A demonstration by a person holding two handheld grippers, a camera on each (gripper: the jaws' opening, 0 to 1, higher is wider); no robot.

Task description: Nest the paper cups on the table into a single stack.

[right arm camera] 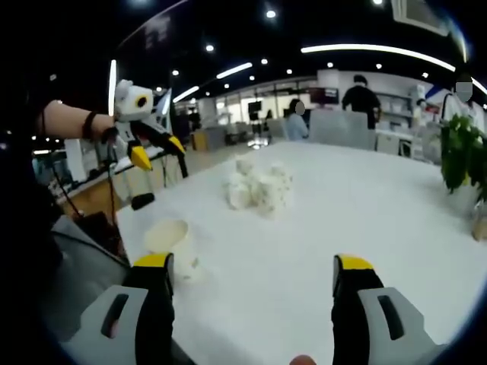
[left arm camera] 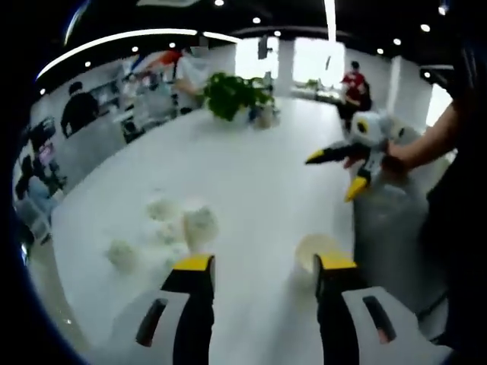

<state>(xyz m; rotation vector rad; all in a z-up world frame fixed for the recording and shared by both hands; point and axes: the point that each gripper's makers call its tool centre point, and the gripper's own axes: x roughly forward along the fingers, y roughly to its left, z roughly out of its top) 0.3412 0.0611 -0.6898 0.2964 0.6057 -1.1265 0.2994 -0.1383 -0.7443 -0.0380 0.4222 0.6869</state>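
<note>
The long glossy table (left arm camera: 251, 175) is plain white. On it, the cluster of small paper cups (left arm camera: 171, 228) is white with no visible print, and the single paper cup (right arm camera: 169, 239) nearest the table's edge is white outside with a cream inside. At the table's far end, the leafy potted plant (left arm camera: 232, 93) is bright green. The left hand-held gripper (left arm camera: 262, 266) is black with yellow tips over a light grey body; the right hand-held gripper (right arm camera: 255, 266) has the same colours.
</note>
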